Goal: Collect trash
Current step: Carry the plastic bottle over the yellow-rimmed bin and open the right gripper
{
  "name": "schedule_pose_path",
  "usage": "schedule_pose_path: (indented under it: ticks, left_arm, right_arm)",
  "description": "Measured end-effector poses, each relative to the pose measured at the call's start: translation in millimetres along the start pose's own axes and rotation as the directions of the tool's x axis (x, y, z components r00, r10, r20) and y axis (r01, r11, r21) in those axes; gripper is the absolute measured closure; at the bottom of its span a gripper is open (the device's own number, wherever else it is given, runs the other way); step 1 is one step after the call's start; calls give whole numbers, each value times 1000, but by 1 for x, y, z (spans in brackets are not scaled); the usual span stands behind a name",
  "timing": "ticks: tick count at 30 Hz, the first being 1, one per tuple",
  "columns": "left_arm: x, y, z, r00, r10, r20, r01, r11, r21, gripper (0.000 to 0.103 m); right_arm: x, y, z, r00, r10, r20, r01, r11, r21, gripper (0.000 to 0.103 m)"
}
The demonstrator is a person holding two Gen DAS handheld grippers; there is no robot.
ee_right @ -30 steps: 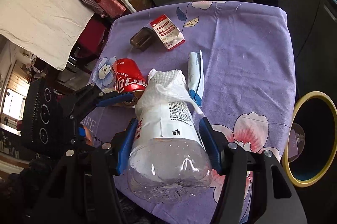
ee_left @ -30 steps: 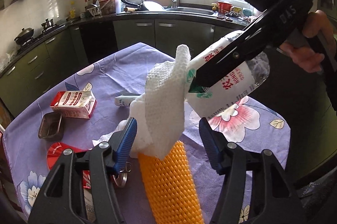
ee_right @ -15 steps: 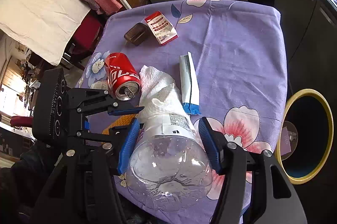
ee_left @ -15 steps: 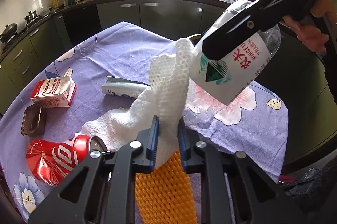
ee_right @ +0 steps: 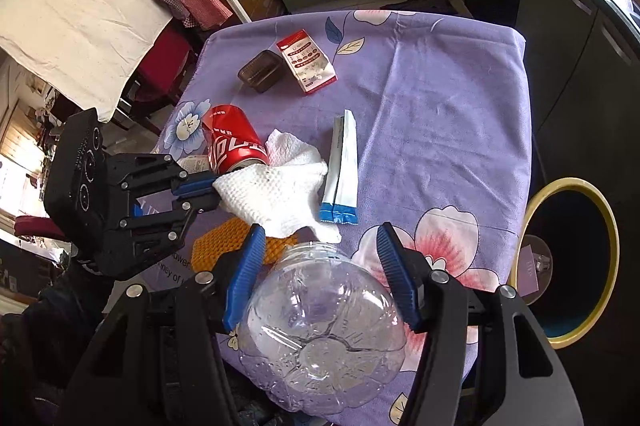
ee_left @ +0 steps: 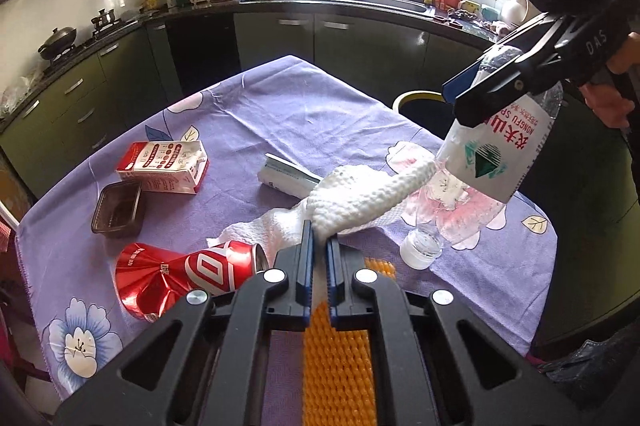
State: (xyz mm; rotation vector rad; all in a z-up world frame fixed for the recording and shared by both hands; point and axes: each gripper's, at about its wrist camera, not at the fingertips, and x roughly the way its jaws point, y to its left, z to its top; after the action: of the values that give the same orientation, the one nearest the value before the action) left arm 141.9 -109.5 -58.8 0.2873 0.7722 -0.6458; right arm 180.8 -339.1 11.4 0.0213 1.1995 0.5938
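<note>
My right gripper [ee_right: 322, 258] is shut on a clear plastic bottle [ee_right: 320, 330], held neck down over the purple tablecloth; it also shows in the left wrist view [ee_left: 492, 162]. My left gripper [ee_left: 319, 250] is shut on a white foam net [ee_left: 360, 200], which stretches from its jaws to the bottle's neck; the net shows in the right wrist view [ee_right: 276, 198] beside the left gripper [ee_right: 208, 192]. An orange foam net [ee_left: 338, 358] lies under the left gripper.
On the tablecloth [ee_left: 280, 114] lie a crushed red can [ee_left: 184, 274], a paper towel [ee_left: 256, 230], a white-blue wrapper [ee_right: 344, 166], a milk carton [ee_left: 164, 166] and a dark tray [ee_left: 118, 214]. A yellow-rimmed bin [ee_right: 568, 262] stands beside the table's right edge.
The left gripper closed on the white net and pulled it down and away from the bottle. The right gripper lifted the bottle to the right; the net now trails off the neck.
</note>
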Motion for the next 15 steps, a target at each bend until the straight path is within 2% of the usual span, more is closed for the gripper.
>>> schedule_pose_path:
  ticks: [11, 12, 14, 15]
  left_arm:
    - [-6, -1, -9, 999, 4, -44, -3, 1000, 25, 96]
    - [-7, -2, -9, 998, 5, -57, -3, 999, 36, 93]
    - [-10, -6, -12, 998, 18, -64, -14, 998, 61, 64]
    - [-12, -8, -14, 998, 27, -56, -23, 997, 76, 62]
  right_arm:
    - [-10, 2, 13, 1000, -23, 16, 23, 1000, -8, 45]
    - [-12, 2, 13, 999, -26, 19, 26, 1000, -8, 45]
    - [-15, 0, 15, 999, -30, 22, 30, 1000, -6, 45]
    - [-17, -1, 16, 999, -33, 24, 33, 999, -5, 45]
